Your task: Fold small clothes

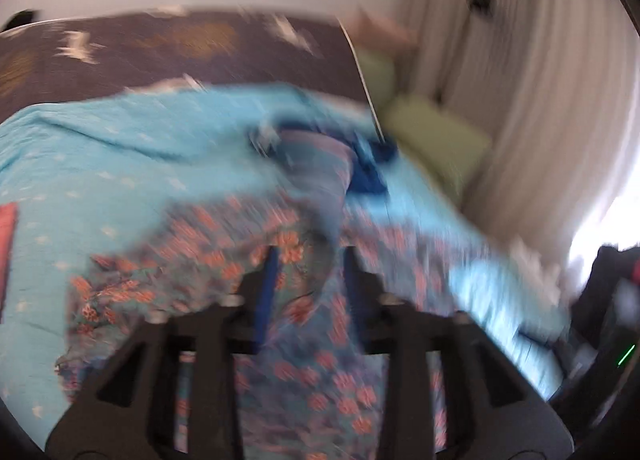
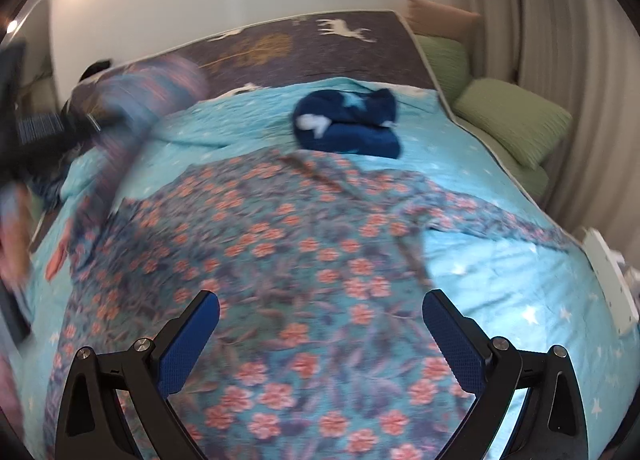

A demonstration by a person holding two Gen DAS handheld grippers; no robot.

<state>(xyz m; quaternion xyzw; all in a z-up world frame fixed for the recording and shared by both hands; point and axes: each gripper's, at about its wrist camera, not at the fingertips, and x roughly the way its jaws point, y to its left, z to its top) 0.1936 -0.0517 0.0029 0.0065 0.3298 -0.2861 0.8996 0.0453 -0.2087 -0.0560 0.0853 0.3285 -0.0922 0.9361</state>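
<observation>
Right gripper (image 2: 320, 324): jaws spread wide, empty, poised above floral garment (image 2: 288, 244) spread across turquoise bedspread (image 2: 500, 260). Left gripper (image 1: 310, 268): jaws narrowed around a raised fold of the same floral cloth, lifted at 10 o'clock in the right wrist view; contact blurred. Navy garment (image 2: 348, 126): bunched at 12 o'clock, beyond the floral piece.

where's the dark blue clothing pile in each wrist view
Left wrist: the blue pile sits right of centre, blurred, beyond the floral garment, near the bed's right edge.
Right wrist: the blue pile lies above centre on the turquoise blanket, past the far edge of the floral garment.
Shared landmark: the green pillow, to the right of the pile in both views.
</observation>
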